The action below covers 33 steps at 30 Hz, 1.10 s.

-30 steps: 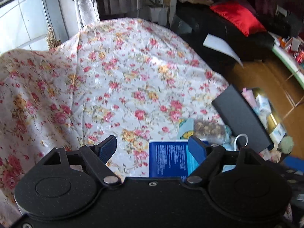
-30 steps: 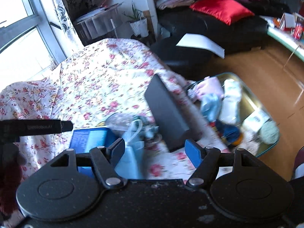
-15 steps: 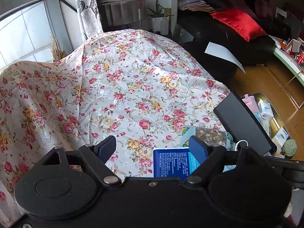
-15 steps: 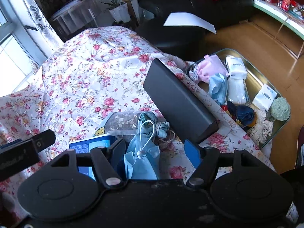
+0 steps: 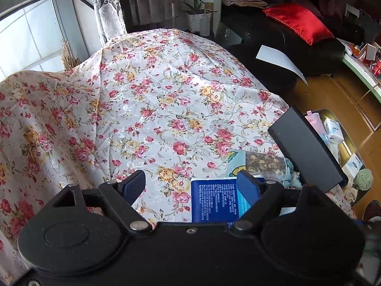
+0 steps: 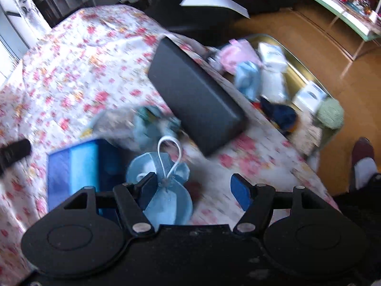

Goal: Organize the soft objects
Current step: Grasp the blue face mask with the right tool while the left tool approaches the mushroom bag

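A light blue face mask (image 6: 166,190) with a white ear loop lies on the floral cloth (image 5: 154,107), just inside the left finger of my open right gripper (image 6: 195,188). A blue packet (image 6: 78,166) lies left of it and also shows in the left wrist view (image 5: 214,200). A clear bag of dried bits (image 5: 264,164) lies behind it. My left gripper (image 5: 193,186) is open and empty above the cloth, its right finger over the blue packet. A gold tray (image 6: 307,71) at the right holds several soft items: a pink pouch (image 6: 235,52), a blue pack, white packs, a green ball (image 6: 331,114).
A long black box (image 6: 195,95) stands tilted between the mask pile and the tray. Beyond the table are a black sofa with a red cushion (image 5: 297,21), a white sheet of paper (image 5: 281,59) and wooden floor. A person's shoe (image 6: 362,157) shows at right.
My right gripper has moved forward and down over the mask, and its view is now blurred. My left gripper has pulled back and risen slightly. Both stayed open.
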Available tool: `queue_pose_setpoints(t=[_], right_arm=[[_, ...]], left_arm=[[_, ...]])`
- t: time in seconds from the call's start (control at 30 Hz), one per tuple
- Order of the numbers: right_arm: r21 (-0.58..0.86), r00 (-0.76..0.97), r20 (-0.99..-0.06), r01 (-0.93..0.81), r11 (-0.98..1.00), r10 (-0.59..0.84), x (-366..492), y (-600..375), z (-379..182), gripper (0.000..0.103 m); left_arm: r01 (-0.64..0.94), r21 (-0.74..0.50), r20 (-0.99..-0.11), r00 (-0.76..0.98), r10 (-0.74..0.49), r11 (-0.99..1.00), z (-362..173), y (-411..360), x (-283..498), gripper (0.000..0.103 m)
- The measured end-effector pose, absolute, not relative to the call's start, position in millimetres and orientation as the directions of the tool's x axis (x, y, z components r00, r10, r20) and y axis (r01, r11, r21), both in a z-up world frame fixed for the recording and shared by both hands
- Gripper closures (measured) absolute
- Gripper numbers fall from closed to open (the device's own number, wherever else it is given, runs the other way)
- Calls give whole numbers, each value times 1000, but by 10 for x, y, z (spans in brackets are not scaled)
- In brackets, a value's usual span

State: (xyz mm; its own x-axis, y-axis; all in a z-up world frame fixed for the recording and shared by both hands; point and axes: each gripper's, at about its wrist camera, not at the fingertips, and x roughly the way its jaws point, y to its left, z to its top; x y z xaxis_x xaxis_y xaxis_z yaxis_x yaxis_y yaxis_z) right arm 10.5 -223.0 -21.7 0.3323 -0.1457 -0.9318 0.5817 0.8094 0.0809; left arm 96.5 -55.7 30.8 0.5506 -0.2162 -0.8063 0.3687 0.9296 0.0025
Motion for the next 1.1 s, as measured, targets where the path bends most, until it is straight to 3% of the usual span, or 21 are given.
queue_pose_setpoints(t=[0.3,0.5,0.67,0.73,0.83,1.1], right_arm=[[74,281,-951,614,785,-130,-517,-2531,-140,35],[150,401,-905,618,772,-145,-543,-2580,165,35],[238,447,-893,572,785,-56,-344,-2553,149,34],[255,434,-900,574,779,-25,-264,-2535,57,32],[274,412,-911,595,755,6,-168,-2511,-53,20],[232,368,-929,650,723,-32,120,-2318,-223,13]], left_arm=[[375,-1,-818,533,-217,927,277,-573,966,23],[376,-3,-819,531,-218,927,275,-566,973,23],[370,-1,-819,532,-213,929,264,-558,978,23],[366,-2,-820,531,-211,931,256,-547,982,23],[359,1,-822,531,-204,933,238,-535,995,23],[347,9,-826,531,-188,938,190,-519,1028,23]])
